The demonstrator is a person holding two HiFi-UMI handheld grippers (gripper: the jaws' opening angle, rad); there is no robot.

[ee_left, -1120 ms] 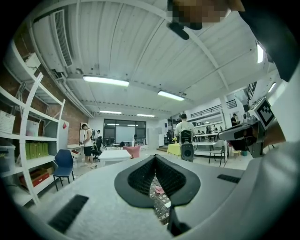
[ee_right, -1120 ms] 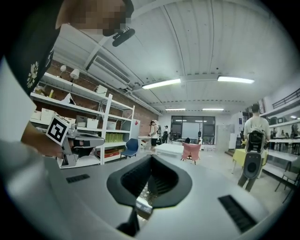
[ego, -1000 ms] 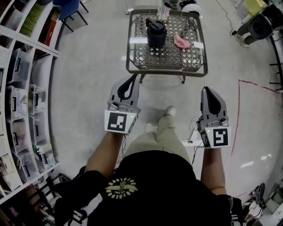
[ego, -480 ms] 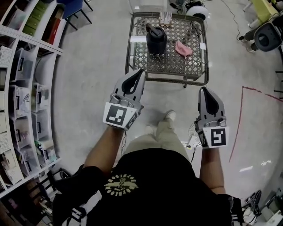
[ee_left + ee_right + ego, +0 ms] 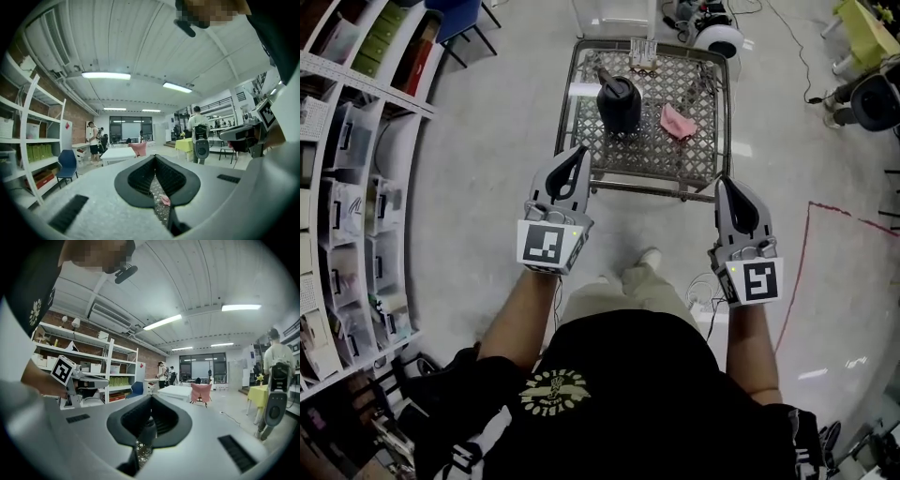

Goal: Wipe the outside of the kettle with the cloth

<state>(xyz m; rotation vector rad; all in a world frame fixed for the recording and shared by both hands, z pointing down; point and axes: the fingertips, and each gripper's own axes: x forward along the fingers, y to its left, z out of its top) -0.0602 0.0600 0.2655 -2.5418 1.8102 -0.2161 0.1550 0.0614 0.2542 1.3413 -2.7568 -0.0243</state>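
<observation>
While our left tongs [image 5: 578, 152] and right tongs [image 5: 724, 184] hang clenched and empty, we should open one over the cloth [image 5: 677, 122], upper frame, right of the kettle [image 5: 619, 101].

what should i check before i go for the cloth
1. Cloth lies loose on the table, apart from the kettle: ok.
2. Kettle upright: ok.
3. Kettle lid closed: cannot tell.
4. Left gripper empty: ok, fingers together on nothing.
5. Right gripper open for the grab: not ok, fingers together, empty.
6. Grippers at the cloth: not ok, both short of it.
</observation>
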